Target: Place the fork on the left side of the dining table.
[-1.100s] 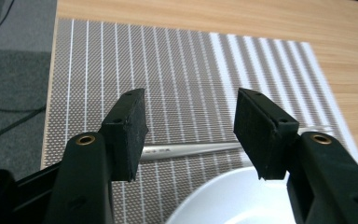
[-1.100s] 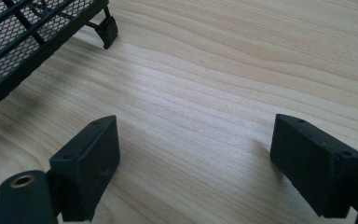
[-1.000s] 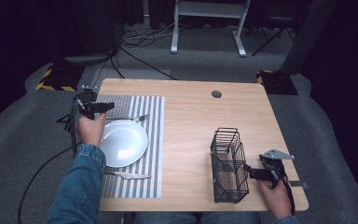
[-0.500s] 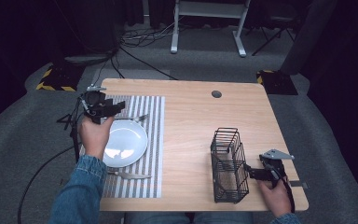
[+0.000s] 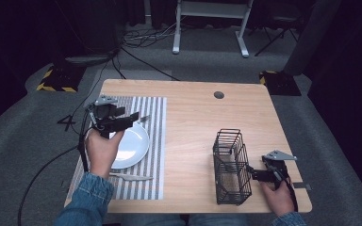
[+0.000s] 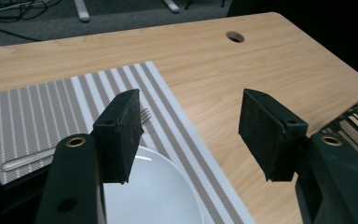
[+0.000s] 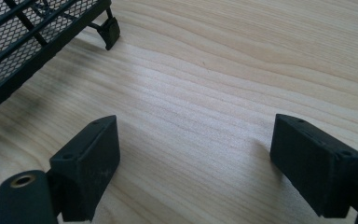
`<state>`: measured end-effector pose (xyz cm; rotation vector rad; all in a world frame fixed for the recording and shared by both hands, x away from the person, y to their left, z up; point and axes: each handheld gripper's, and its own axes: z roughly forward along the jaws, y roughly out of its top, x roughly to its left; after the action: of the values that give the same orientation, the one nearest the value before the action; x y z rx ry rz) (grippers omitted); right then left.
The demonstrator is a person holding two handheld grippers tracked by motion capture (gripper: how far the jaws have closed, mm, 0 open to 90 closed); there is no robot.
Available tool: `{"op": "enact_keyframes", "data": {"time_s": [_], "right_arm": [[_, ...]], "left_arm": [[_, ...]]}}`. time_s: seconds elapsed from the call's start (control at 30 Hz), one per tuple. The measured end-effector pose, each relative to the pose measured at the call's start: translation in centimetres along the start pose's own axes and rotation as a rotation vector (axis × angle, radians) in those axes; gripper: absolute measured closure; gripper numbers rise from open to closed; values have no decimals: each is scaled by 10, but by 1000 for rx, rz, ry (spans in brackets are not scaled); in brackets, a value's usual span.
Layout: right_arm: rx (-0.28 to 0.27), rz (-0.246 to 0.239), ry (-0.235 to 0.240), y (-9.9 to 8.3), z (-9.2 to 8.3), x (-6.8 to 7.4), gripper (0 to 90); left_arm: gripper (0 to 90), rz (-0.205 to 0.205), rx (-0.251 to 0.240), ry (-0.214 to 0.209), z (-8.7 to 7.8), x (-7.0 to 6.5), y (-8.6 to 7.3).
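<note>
Wire basket empty, white plate bare

your wooden table has a round cable hole near its far edge. a grey-and-white striped placemat lies flat on its left half, reaching almost to the near edge. a black wire basket stands upright on the bare wood of your right half, near the front. a small grey strip lies at the right edge.
</note>
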<state>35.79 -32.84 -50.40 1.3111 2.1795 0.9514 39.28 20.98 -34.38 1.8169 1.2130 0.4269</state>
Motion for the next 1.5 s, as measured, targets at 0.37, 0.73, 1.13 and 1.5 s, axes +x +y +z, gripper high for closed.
{"op": "enact_keyframes", "data": {"time_s": [0.37,0.73,1.13,1.5], "right_arm": [[0,0,0,0,0,0,159],[0,0,0,0,0,0,159],[0,-4,4,0,0,0,159],[1,-8,8,0,0,0,158]], "left_arm": [[343,44,-52,-71,-19,-32,-50],[306,38,-19,-93,-8,-35,-76],[290,86,76,-136,25,-74,-108],[293,187,235,-227,68,-119,-130]]}}
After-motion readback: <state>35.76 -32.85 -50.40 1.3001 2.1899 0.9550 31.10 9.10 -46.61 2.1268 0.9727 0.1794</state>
